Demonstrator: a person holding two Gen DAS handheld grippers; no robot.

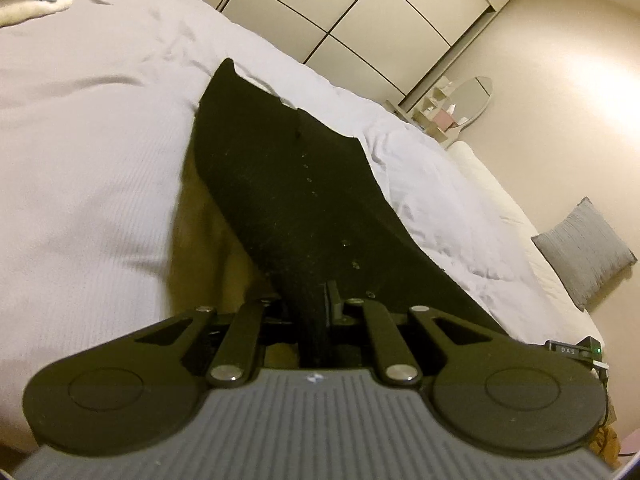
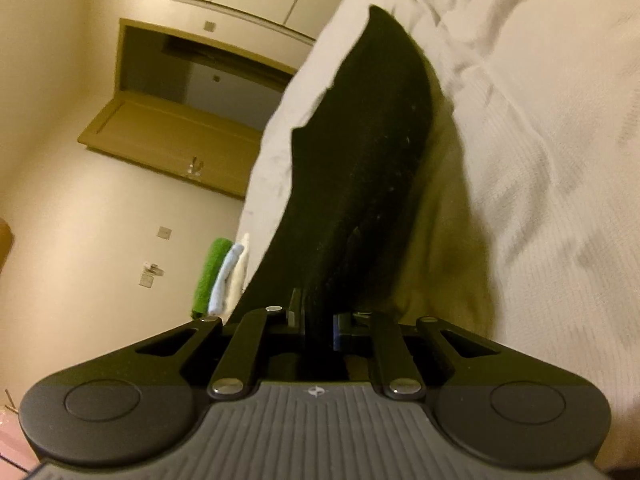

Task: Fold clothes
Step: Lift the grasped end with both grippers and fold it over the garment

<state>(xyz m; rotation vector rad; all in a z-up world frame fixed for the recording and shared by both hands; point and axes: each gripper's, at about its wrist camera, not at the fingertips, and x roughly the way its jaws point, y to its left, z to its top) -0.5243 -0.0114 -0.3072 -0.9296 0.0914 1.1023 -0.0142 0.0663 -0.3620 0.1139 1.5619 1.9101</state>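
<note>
Fabric of the black garment (image 1: 288, 184) is dark, matte and a little fuzzy, with a row of small buttons. It hangs stretched above the bed (image 1: 88, 152), whose pale cover is ribbed and wrinkled. The left claw (image 1: 320, 304) is clamped on one edge, the right claw (image 2: 316, 320) on another. Folded clothes (image 2: 224, 276), green, blue and white, lie stacked on the bed.

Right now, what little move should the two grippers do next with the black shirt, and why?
Probably carry the held edge across and lay it down: both the left gripper and right gripper pinch the black garment, lifted off the bed.
</note>
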